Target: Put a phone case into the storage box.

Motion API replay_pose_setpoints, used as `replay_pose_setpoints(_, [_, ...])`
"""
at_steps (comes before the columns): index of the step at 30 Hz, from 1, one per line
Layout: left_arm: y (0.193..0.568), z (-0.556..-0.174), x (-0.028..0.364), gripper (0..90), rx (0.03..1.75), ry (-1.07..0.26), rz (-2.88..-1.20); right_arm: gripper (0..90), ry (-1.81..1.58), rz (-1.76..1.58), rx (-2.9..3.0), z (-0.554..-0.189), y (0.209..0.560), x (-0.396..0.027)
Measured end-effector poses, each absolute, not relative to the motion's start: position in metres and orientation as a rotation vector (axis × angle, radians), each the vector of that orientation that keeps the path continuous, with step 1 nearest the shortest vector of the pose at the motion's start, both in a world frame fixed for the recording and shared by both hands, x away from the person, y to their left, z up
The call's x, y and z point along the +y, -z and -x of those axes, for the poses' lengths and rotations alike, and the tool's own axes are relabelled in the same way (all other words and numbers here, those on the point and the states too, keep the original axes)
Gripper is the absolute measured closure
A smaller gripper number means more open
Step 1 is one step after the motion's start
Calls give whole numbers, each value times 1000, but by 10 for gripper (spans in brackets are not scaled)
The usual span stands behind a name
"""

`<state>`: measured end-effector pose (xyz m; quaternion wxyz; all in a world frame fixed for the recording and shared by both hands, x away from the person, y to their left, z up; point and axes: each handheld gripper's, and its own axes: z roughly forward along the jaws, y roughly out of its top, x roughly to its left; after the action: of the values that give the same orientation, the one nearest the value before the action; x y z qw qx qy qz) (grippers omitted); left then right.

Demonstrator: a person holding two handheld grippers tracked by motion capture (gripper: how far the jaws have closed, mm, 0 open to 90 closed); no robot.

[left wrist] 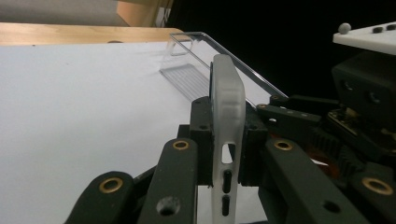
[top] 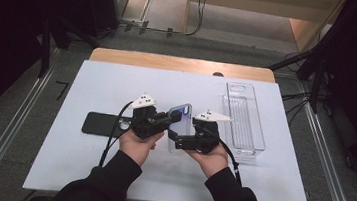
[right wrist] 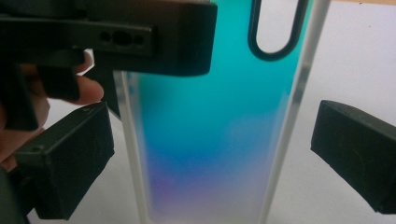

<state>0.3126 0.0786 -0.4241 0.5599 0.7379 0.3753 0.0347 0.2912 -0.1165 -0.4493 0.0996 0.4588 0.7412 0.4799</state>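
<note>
A phone case [top: 181,116] with a teal-to-violet back and frosted clear rim is held above the white table. My left gripper [left wrist: 227,135] is shut on it, its pads pressing both faces of the case [left wrist: 228,93], which stands edge-on between them. In the high view the left gripper [top: 167,120] reaches in from the left and the right gripper [top: 182,141] sits under the case's near end. In the right gripper view the case [right wrist: 210,116] runs up between my right gripper [right wrist: 210,158]'s jaws, which stand open with a small gap on each side.
A black phone [top: 106,124] lies flat on the white table [top: 118,79], left of my hands. A clear plastic tray [top: 251,133] stands at the right, long side running away from me. The table's wooden far edge [top: 180,63] lies beyond.
</note>
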Motion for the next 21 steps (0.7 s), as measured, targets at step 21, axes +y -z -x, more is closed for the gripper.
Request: replay_pose_setpoints(21, [418, -310, 78, 616, 906, -10, -1730, 154, -1405, -1342, 2179, -292, 447, -121])
